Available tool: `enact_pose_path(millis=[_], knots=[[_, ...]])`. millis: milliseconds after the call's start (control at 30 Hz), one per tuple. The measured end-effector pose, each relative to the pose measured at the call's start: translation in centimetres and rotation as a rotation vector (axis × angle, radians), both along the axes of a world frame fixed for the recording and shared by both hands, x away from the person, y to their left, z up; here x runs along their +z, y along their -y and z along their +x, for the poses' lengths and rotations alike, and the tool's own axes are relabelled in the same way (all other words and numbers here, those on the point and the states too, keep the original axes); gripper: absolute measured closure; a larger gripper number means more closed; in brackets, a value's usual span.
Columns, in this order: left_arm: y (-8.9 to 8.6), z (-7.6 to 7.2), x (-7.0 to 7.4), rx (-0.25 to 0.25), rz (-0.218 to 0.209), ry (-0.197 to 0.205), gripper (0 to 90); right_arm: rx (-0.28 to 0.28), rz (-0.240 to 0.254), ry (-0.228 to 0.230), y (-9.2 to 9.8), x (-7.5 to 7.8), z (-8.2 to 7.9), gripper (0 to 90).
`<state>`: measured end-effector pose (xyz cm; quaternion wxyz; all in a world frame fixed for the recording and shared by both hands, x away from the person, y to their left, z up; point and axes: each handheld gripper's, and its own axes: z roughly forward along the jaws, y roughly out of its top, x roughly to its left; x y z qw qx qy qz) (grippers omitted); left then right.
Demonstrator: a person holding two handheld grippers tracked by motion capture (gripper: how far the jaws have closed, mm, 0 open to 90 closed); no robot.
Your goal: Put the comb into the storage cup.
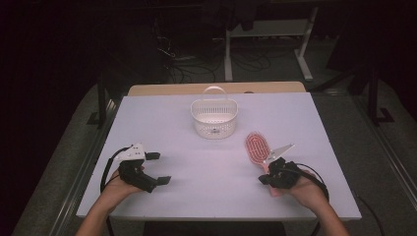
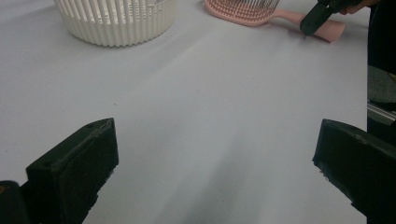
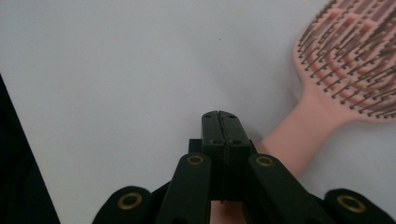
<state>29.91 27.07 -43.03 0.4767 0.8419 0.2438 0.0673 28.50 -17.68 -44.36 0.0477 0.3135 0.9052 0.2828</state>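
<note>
white slatted basket point(image 1: 214, 117) and pink hairbrush point(image 1: 256, 146) on table point(image 1: 172, 128)

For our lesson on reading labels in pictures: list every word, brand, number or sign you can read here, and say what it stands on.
None can be read.
White basket: a small dark mark shows inside it in the high view, too small to read.
Pink hairbrush: no print visible.
Left tongs and right tongs: plain black, with no lettering visible.
Table: plain white surface, no markings.
</note>
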Motion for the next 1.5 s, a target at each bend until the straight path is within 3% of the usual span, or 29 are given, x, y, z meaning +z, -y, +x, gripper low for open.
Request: enact_pose_path(millis=[867, 1300, 1500], knots=[[0.0, 0.0, 0.0, -0.001, -0.003, -0.003, 0.0, -0.162, 0.003, 0.011, 5.2, 0.1, 1.1, 89.0], [0.0, 0.0, 0.0, -0.002, -0.002, -0.003, 0.0, -0.198, 0.002, 0.023, 6.5, 0.0, 1.3, 89.0], [0.1, 0.0, 0.1, -0.006, -0.001, -0.002, 0.0, -0.203, 0.063, 0.039, 6.9, 0.6, 1.2, 88.9]])
